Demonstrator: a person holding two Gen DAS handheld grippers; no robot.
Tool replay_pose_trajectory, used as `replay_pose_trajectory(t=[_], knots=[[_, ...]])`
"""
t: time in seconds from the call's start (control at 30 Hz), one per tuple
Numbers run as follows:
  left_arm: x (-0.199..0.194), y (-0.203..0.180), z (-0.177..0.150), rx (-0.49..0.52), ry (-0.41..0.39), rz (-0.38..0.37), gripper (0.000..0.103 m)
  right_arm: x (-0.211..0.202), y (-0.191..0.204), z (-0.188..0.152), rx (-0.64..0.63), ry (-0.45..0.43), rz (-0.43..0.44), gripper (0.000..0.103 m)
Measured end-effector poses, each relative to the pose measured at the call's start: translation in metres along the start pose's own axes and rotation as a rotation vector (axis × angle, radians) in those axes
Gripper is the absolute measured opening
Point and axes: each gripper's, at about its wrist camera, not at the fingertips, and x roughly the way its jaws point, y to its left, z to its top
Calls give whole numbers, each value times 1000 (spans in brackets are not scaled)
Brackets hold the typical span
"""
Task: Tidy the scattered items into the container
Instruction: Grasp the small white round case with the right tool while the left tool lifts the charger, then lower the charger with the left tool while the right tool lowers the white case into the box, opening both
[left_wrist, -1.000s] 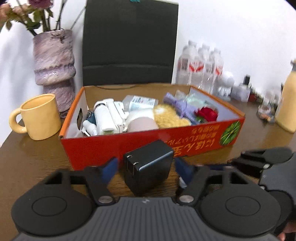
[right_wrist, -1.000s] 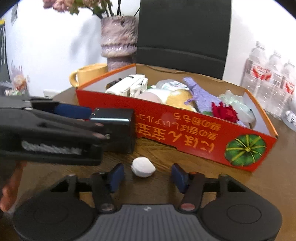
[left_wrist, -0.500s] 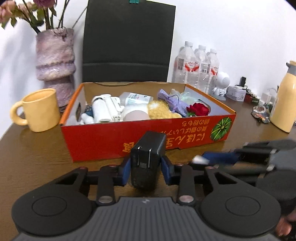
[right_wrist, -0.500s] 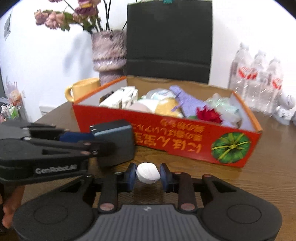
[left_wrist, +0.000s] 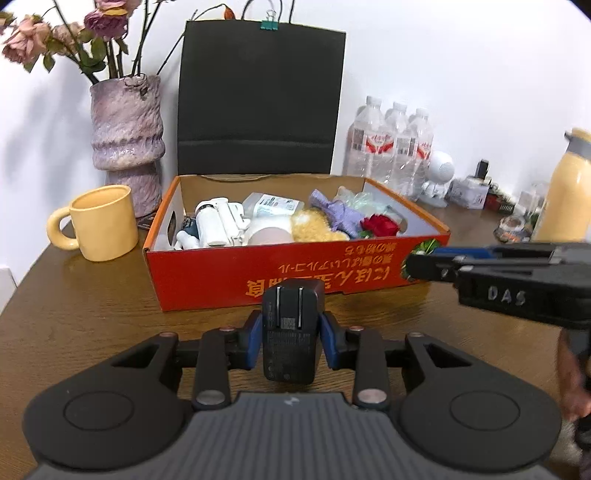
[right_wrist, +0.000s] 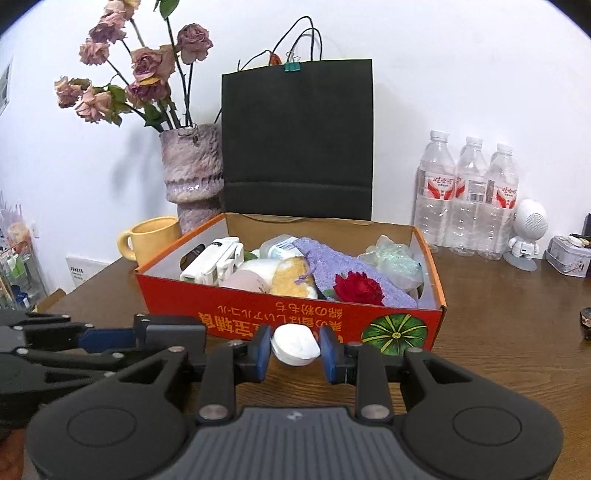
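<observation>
Both grippers are carrying their loads toward the red cardboard box (left_wrist: 295, 269), so the step in hand is the lift over its near wall. The left gripper (left_wrist: 290, 341) is clamping the black charger (left_wrist: 290, 332) by its sides, prongs up, just in front of that wall; the right gripper (right_wrist: 295, 350) is pinching the small white rounded piece (right_wrist: 295, 345) (soap or a stone, I cannot tell which), also just short of the box. To do this well, each should be rising clear of the rim before going forward, and aiming at bare spots: the box is already crowded with a red rose (right_wrist: 356, 290), a purple cloth (right_wrist: 332, 262) and white gadgets. A second ago both sets of jaws were standing wide around their items on the table; now they are closed on them and lifted.
</observation>
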Motion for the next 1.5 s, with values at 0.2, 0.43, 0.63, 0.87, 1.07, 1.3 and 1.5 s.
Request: replay_pose_trajectory(t=[0.2, 0.43, 0.63, 0.87, 1.07, 1.3, 1.5], knots=[[-9, 9, 24, -13, -41, 20, 33, -4, 1, 16, 9, -31, 9, 27], [25, 24, 105, -32, -62, 28, 31, 33, -12, 78, 131, -17, -5, 27], [105, 34, 153, -61, 24, 17, 31, 116, -46, 126, 249, 104, -35, 27], [184, 63, 170, -116, 147, 20, 31, 188, -63, 134, 220, 236, -74, 28], [214, 65, 174, -72, 183, 74, 31, 209, -59, 129, 189, 279, -82, 64], [199, 67, 177, -139, 198, 53, 62, 182, -65, 134, 227, 285, -132, 85], [147, 52, 191, -116, 185, 92, 92, 146, -57, 138, 174, 334, -164, 87]])
